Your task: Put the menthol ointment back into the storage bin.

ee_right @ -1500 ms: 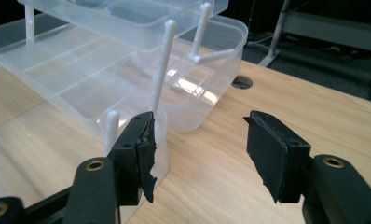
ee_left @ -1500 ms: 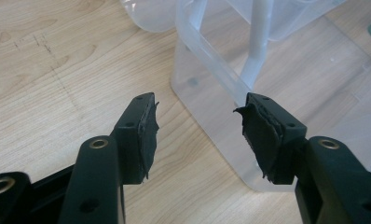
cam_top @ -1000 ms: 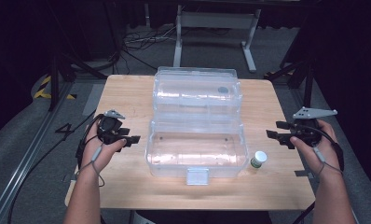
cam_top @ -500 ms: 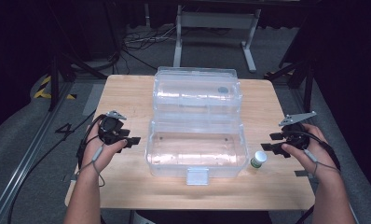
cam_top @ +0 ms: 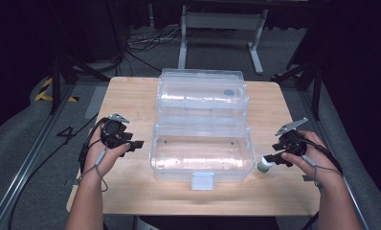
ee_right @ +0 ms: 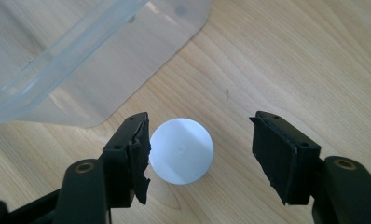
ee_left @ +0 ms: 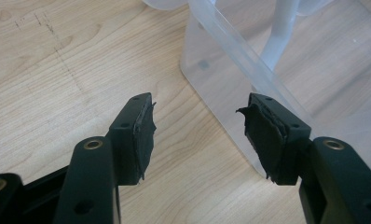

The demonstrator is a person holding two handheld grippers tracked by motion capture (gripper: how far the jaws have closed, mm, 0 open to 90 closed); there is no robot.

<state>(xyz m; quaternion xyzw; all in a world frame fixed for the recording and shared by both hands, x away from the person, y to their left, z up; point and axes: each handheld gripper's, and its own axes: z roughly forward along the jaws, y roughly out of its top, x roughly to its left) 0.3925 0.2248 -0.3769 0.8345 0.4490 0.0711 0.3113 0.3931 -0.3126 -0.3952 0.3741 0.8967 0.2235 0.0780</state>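
A small bottle with a white round cap [ee_right: 181, 150] and a green band is stood on the light wooden table [cam_top: 131, 96], just beside the big clear plastic box [cam_top: 201, 153], at about four o'clock from the box's middle in the high view. The right gripper [ee_right: 200, 154] is held over the bottle, and its jaws are seen wide open around the cap. The left jaw is nearly at the cap, and a gap is left at the right jaw, so nothing is held yet. These jaws have just been opening. To do this step well, the gripper should be slid a little toward nine o'clock in its own view, so the cap is put in the middle. Then it should be lowered until the pads are beside the bottle's body, and closed slowly, so the bottle is not tipped over. The left gripper [ee_left: 195, 135] is kept open with nothing in it, by the box's wall at nine o'clock. Compared with a second ago, the right gripper has been brought lower and closer to the bottle, while the left gripper, the box and the bottle are found in the same places.
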